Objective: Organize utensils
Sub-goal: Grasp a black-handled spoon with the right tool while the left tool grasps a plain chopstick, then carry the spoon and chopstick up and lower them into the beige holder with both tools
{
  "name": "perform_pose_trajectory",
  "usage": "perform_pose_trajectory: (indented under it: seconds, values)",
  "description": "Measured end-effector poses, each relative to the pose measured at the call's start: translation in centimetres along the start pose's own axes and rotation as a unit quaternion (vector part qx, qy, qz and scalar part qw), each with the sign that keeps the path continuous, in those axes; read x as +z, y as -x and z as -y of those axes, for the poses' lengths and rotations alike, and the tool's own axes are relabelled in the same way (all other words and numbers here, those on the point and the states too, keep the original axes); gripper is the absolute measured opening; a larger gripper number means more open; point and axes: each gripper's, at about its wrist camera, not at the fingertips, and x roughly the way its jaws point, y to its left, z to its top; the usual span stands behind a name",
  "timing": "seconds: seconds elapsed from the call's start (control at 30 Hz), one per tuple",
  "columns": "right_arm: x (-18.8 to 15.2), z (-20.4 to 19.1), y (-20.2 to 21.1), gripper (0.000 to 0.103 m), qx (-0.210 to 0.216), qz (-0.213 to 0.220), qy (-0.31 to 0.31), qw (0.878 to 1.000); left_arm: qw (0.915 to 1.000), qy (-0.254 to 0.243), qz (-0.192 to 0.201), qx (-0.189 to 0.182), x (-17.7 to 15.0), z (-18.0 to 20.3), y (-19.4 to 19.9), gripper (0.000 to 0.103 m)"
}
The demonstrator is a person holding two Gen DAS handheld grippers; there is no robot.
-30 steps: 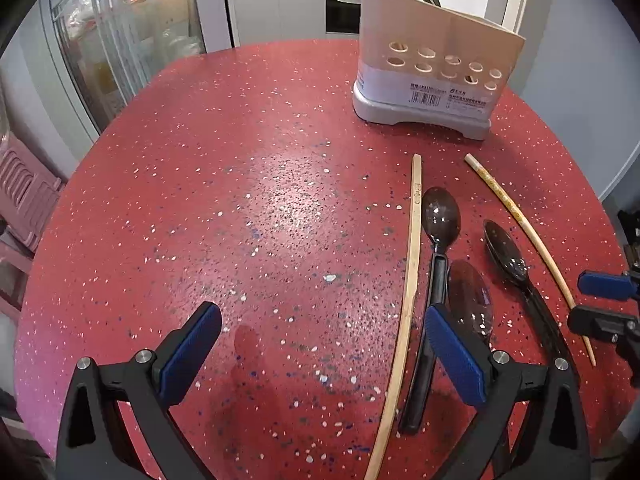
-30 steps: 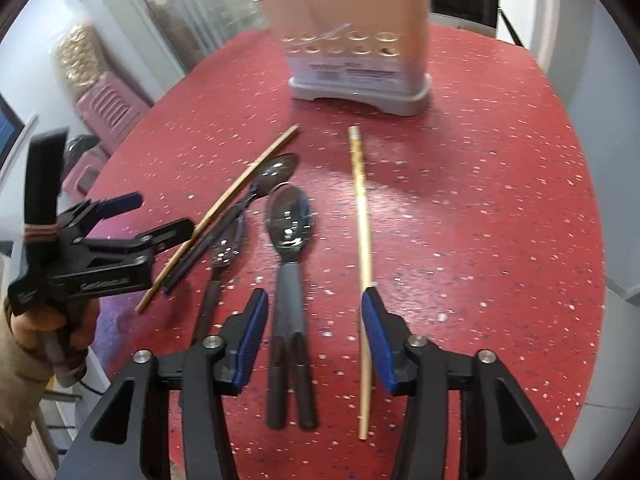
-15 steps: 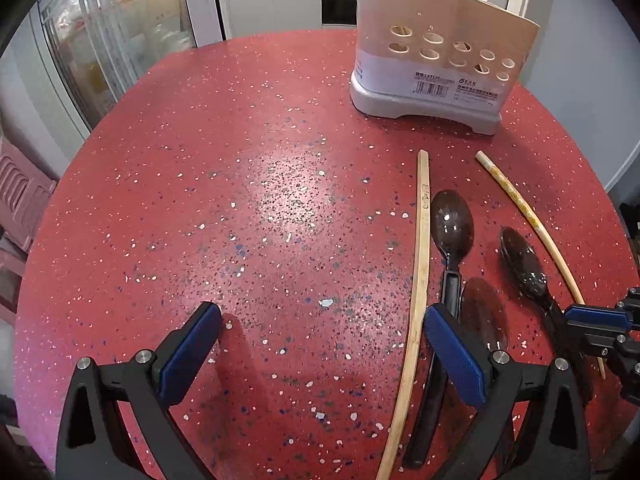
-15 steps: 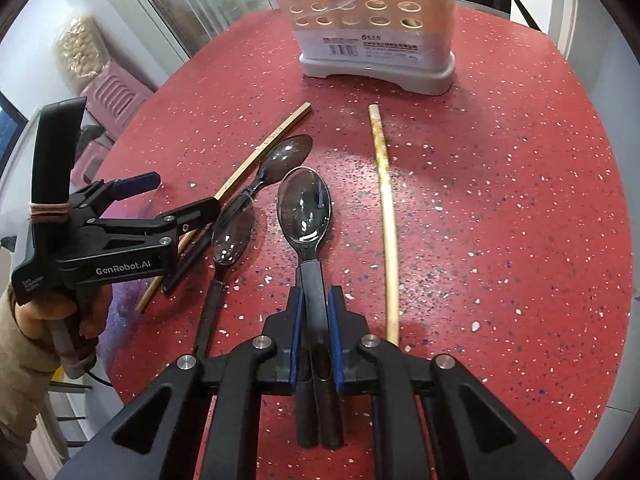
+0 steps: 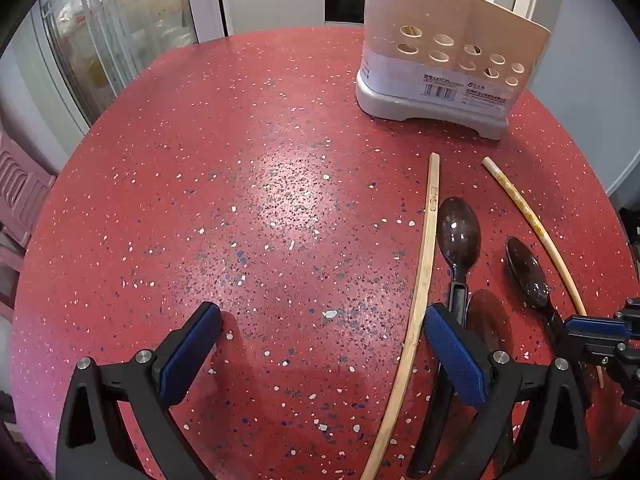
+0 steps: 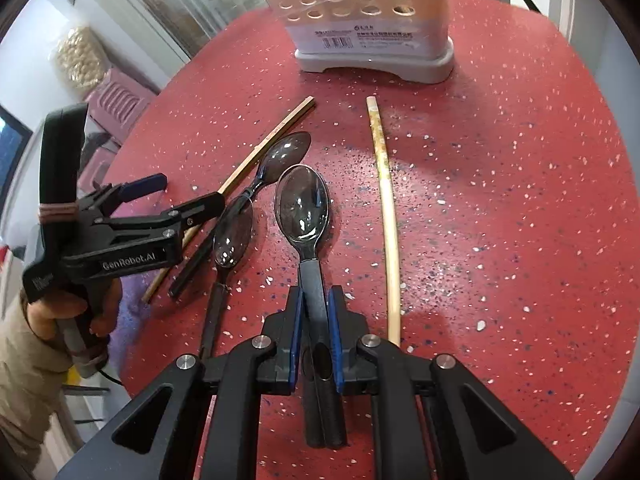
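On the red speckled table (image 5: pixel 240 200) lie three dark clear spoons and two chopsticks. My right gripper (image 6: pixel 316 300) is shut on the black handle of the middle spoon (image 6: pixel 303 208), whose bowl points toward the white holed utensil holder (image 6: pixel 368 24). A pale chopstick (image 6: pixel 386 200) lies to its right. To its left are two more spoons (image 6: pixel 286 154) (image 6: pixel 234 236) and a wooden chopstick (image 6: pixel 272 136). My left gripper (image 5: pixel 320 344) stands open over bare table, with nothing between its fingers. The wooden chopstick (image 5: pixel 424 272) runs just inside its right finger. The holder (image 5: pixel 440 68) stands at the far right.
A hand in a beige sleeve (image 6: pixel 24 360) holds the left gripper (image 6: pixel 188 194) at the table's left edge. A pink stool (image 5: pixel 16 188) and a glass-door cabinet (image 5: pixel 112 40) stand beyond the table. Utensil handles stick out of the holder's top.
My right gripper has shut on the middle spoon's handle and stayed shut. The left gripper has moved a little forward toward the holder, still open.
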Motion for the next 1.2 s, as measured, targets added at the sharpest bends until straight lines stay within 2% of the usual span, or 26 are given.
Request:
perform_pose_trajectory:
  seconds: [0.13,0.27,0.33,0.47,0.57,0.63,0.67,0.77,0.83,0.93,1.07,1.2]
  values:
    - [-0.2,0.2,0.2,0.012,0.004,0.004,-0.003,1.0,0.9998,-0.017,-0.004,0.009,1.0,0.5,-0.3,0.103]
    - [-0.3,0.6,0.6,0.012,0.011,0.007,-0.012,1.0,0.999,-0.042,-0.011,-0.005,2.1,1.2,-0.6,0.103]
    - [-0.4,0.9,0.9,0.012,0.012,0.008,-0.015,1.0,0.998,-0.059,-0.016,-0.018,2.8,1.6,-0.7,0.094]
    - [-0.2,1.6,1.6,0.012,0.024,0.013,-0.026,0.999,0.9941,-0.101,-0.03,-0.022,3.8,3.4,-1.0,0.087]
    - [-0.1,1.9,2.2,0.012,0.028,0.019,-0.028,0.999,0.9908,-0.122,-0.048,-0.036,4.3,4.2,-1.1,0.076]
    - [-0.2,2.0,2.5,0.012,0.03,0.021,-0.03,0.999,0.988,-0.129,-0.064,-0.056,4.7,4.6,-1.1,0.06]
    - [-0.1,2.1,2.7,0.012,0.031,0.024,-0.03,0.999,0.9869,-0.136,-0.067,-0.056,4.9,4.9,-1.2,0.057]
    - [-0.1,2.2,3.1,0.012,0.034,0.027,-0.033,0.999,0.9815,-0.164,-0.075,-0.065,4.8,6.3,-1.1,0.033]
    - [-0.2,2.5,3.4,0.012,0.035,0.03,-0.034,0.998,0.9794,-0.182,-0.073,-0.049,4.7,7.1,-0.9,0.033]
    - [-0.5,3.1,4.1,0.012,0.039,0.038,-0.038,0.998,0.9825,-0.168,-0.063,-0.049,4.4,7.0,-0.5,0.033]
    - [-0.7,3.7,5.4,0.012,0.045,0.052,-0.041,0.997,0.9907,-0.117,-0.019,-0.067,3.4,5.5,1.4,0.033]
    - [-0.9,4.2,6.9,0.012,0.055,0.068,-0.041,0.995,0.9939,-0.067,0.024,-0.084,2.8,4.2,3.7,0.033]
